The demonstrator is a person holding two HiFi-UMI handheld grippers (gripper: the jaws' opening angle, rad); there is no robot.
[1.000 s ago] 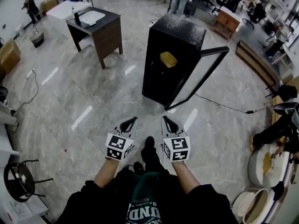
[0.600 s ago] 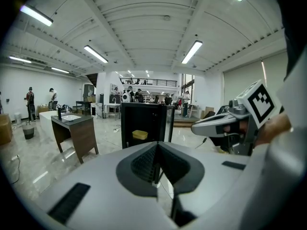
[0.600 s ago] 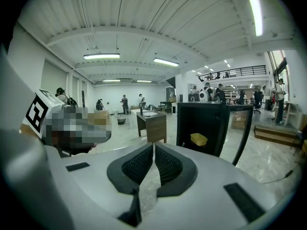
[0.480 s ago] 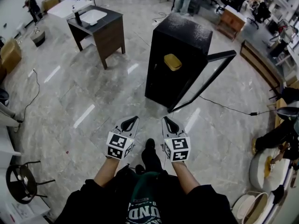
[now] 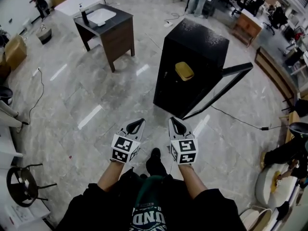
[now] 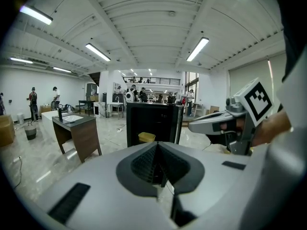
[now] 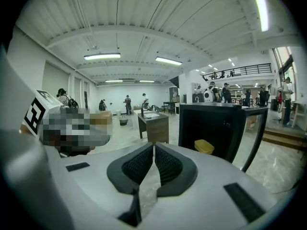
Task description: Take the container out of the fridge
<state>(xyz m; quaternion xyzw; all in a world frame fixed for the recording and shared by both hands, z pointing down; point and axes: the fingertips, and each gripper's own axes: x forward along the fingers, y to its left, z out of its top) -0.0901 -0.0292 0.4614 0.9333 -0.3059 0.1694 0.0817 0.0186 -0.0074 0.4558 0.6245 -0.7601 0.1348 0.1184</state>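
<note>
The squat yellow plastic container sits inside the black box-shaped fridge, near its front edge, with the glass-paned door swung wide. The left gripper and right gripper hang side by side, well short of the fridge. All 4 jaws are pressed together, gripping nothing.

White letters "UND" stand on the person's green shirt.
</note>
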